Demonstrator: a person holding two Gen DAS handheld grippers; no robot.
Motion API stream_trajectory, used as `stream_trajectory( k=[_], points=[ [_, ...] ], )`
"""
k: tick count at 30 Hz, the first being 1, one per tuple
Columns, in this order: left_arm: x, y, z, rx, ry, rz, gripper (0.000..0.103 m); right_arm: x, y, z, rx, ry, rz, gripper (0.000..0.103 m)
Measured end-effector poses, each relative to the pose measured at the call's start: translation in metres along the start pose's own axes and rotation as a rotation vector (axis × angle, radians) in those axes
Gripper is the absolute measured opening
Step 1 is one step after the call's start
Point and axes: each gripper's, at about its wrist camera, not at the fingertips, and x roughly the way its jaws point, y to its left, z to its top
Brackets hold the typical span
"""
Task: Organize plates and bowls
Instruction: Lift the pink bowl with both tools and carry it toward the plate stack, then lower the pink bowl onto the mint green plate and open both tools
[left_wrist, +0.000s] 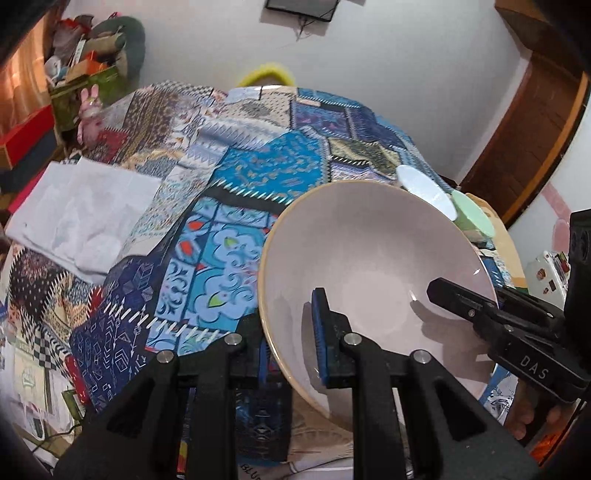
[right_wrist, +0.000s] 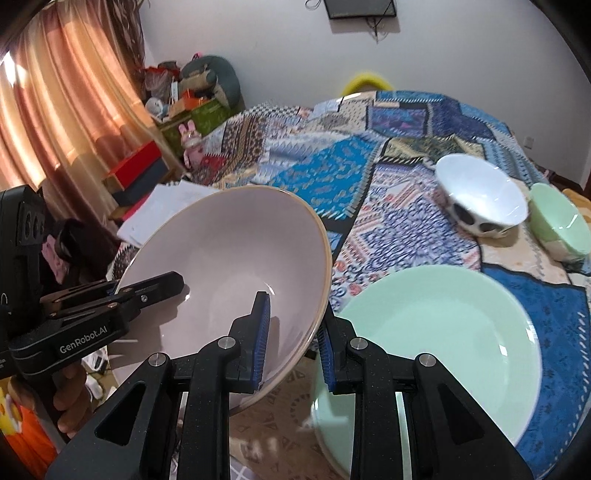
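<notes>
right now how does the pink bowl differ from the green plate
The pink bowl is deep and tilted, lifted off the cloth with both grippers on its rim; the green plate is shallow and lies flat on the table, untouched. The bowl's rim has a tan edge; the plate is plain green. Both look empty.

Pale pink bowl (right_wrist: 229, 266) showing a tan rim. Beyond it: mint-green plate (right_wrist: 443, 343); white bowl (right_wrist: 480, 195) wearing black spots outside; mint-green small bowl (right_wrist: 557, 221). Under it, patchwork cloth (left_wrist: 229, 177) displaying blue, white and black geometric prints. Behind it, curtain (right_wrist: 70, 103) glowing orange-pink.
</notes>
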Motion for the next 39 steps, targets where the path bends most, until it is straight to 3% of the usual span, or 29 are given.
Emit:
stream_trajectory(
  k=[19, 39],
  points=[
    [0.046, 0.045, -0.018, -0.061, 0.097, 0.027, 0.018, 0.052, 0.012, -0.010, -0.019, 0.132, 0.004, 0.022],
    [0.032, 0.041, -0.023, -0.046, 0.064, 0.070, 0.020, 0.037, 0.010, -0.009, -0.039, 0.096, -0.023, 0.030]
  ],
)
